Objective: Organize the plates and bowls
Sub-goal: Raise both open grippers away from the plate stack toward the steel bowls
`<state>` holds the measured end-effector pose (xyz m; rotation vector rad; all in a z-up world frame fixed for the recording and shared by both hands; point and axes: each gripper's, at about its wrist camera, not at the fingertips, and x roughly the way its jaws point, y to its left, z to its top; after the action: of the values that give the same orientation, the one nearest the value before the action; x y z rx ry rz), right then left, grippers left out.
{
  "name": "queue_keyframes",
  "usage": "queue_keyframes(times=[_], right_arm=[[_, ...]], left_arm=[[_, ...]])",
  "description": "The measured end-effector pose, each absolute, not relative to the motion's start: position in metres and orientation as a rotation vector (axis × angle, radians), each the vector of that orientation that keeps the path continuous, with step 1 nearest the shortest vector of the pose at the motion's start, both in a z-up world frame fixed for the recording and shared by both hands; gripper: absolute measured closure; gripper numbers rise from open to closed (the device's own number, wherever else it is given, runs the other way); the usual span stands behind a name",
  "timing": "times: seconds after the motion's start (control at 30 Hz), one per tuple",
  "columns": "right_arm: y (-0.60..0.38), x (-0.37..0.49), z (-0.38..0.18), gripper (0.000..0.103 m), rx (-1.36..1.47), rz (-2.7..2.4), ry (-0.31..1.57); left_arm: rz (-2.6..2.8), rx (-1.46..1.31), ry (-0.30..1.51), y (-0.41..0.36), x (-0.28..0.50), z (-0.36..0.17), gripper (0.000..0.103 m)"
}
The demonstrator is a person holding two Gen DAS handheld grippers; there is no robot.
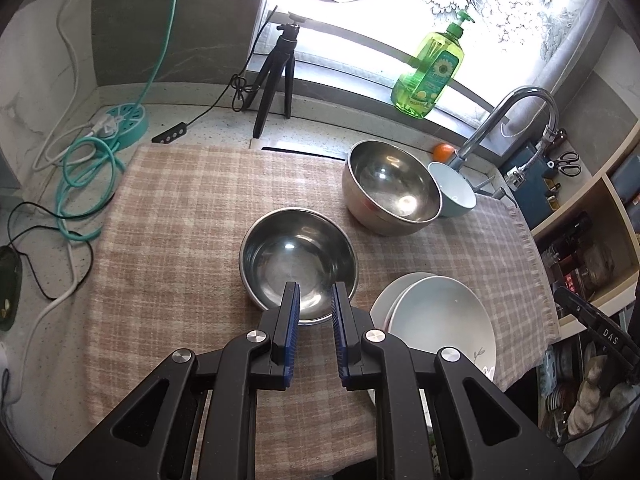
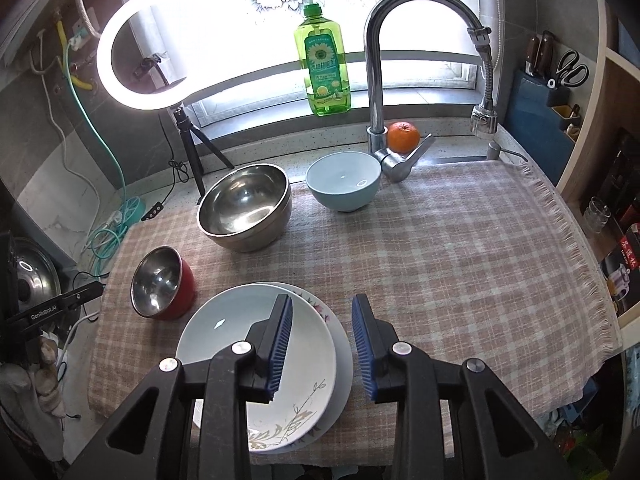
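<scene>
On a checked cloth [image 2: 460, 260] spread over a kitchen counter, two stacked white plates [image 2: 256, 356] lie at the near edge, with a small steel bowl in a red shell [image 2: 162, 288] just left of them and a large steel bowl [image 2: 244, 208] and a pale blue bowl [image 2: 343, 181] farther back toward the tap [image 2: 376, 80]. The right gripper [image 2: 322, 344] hovers above the plates' right rim, jaws parted and empty. The left gripper [image 1: 315, 320], jaws narrowly apart and grasping nothing, hangs over the small steel bowl's near rim.

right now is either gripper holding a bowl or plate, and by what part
Nothing is held. The left gripper hangs over the small steel bowl, the right gripper over the stacked plates.
</scene>
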<state>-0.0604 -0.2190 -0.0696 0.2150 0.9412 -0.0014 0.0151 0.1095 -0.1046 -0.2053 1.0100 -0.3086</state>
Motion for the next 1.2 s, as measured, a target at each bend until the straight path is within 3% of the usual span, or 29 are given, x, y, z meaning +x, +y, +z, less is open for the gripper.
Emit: queue_keyframes(times=[1.2], right_arm=[[-0.308, 0.015, -0.077, 0.075, 0.106, 0.174, 0.968]], left_arm=[[-0.187, -0.263, 1.009, 0.018, 0.031, -0.104, 0.089]])
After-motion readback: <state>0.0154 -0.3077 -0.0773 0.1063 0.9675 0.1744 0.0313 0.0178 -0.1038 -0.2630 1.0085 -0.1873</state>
